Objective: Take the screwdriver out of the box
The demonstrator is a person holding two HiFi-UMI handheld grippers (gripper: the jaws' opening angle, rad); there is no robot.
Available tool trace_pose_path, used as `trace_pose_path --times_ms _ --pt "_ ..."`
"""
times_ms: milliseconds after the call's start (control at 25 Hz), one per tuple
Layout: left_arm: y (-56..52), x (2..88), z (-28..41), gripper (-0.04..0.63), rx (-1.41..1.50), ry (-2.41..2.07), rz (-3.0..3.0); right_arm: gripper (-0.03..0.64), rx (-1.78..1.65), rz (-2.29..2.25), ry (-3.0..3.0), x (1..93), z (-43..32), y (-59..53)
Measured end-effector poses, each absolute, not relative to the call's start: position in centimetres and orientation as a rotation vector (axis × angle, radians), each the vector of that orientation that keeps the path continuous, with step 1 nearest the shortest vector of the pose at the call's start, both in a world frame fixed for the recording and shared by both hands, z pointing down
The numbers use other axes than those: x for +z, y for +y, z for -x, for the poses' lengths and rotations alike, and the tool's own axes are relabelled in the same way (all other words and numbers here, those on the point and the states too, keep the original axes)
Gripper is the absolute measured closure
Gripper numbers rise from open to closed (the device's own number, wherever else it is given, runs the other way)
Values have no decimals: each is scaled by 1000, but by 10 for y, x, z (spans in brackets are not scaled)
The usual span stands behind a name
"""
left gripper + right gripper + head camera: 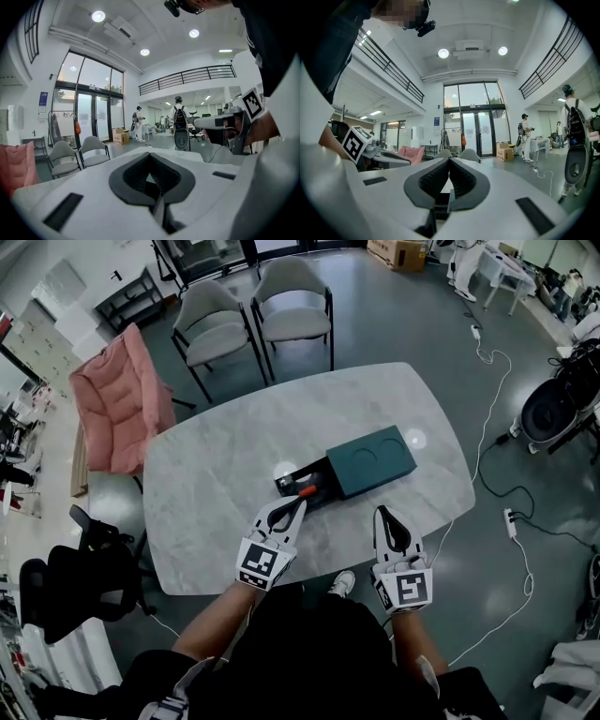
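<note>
Your counter (225, 474) is a pale marble slab with rounded corners, standing on a grey floor (403, 324). Two grey chairs (295, 306) stand at its far side, a pink chair (117, 399) is off to the left, and cables (487, 465) trail along the right.

The dark green box (370, 460) lies near the middle of the counter. Its black tray (295, 482) is slid out toward you, and the screwdriver (307, 490), with its red handle, lies in it.

Your left tool (298, 505) is closed and holds nothing. Its tips are right at the tray's near edge, by the screwdriver, possibly touching; the view is too small to be sure. Your right tool (382, 513) is also closed and empty, over the counter's near edge just short of the box.
</note>
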State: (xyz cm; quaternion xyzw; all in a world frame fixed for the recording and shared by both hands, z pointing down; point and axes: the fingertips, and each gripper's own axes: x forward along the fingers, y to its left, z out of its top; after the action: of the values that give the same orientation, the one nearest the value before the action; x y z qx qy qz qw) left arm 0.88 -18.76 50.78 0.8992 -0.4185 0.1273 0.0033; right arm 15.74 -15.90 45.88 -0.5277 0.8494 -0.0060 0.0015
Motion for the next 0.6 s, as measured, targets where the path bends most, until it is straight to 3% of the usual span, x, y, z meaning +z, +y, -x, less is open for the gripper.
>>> trace_pose_path --times_ms 600 --pt "-232 576 -13 586 828 -1095 -2762 594 -82 1646 2711 472 -131 -200"
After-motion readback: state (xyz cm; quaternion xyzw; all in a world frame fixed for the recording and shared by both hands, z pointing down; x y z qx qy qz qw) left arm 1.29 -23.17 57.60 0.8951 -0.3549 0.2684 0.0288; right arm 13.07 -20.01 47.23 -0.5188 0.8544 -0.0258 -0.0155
